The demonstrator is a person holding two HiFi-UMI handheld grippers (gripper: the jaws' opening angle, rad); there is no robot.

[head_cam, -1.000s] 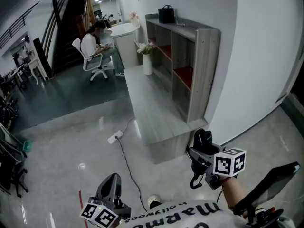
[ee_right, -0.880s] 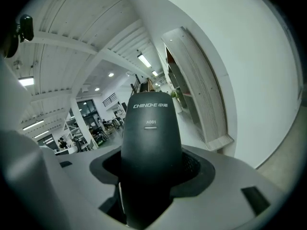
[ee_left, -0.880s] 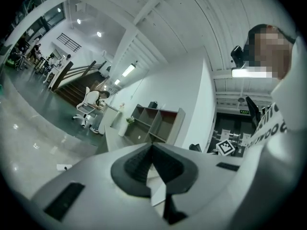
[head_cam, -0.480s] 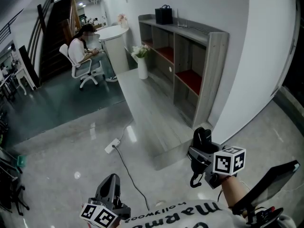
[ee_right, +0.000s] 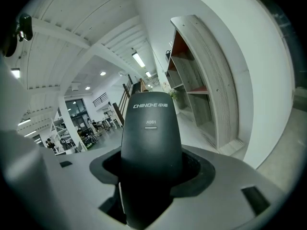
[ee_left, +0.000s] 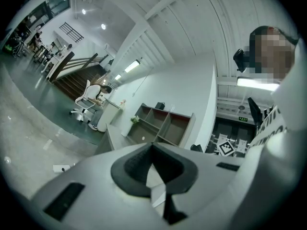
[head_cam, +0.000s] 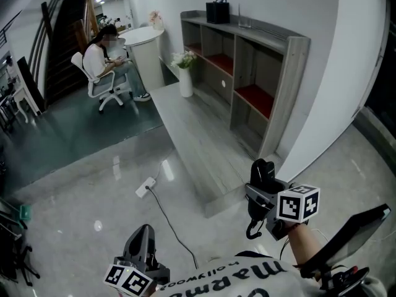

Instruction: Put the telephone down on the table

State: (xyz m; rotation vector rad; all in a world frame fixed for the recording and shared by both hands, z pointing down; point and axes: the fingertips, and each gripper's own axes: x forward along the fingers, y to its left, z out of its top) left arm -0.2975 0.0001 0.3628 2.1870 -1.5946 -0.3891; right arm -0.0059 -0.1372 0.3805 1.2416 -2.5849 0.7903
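Observation:
My right gripper (head_cam: 265, 187) is shut on a black telephone handset (head_cam: 262, 172), held upright in the air off the near end of the long grey table (head_cam: 192, 138). In the right gripper view the handset (ee_right: 150, 143) fills the gap between the jaws and points at the shelf unit. A dark cord loop (head_cam: 252, 229) hangs below the gripper. The left gripper (head_cam: 143, 243) hangs low by my body over the floor, shut with nothing in it; its jaws (ee_left: 152, 150) meet in the left gripper view.
A grey shelf unit (head_cam: 266, 54) with red inner shelves lines the wall behind the table. A white vase with flowers (head_cam: 185, 76) stands at the table's far end. A power strip (head_cam: 146, 187) and its cable lie on the glossy floor. A person sits on a white chair (head_cam: 98, 79) far off.
The view has swung so that the table and shelf unit sit further right and nearer. Both grippers keep their places in the view, the right still holding the handset.

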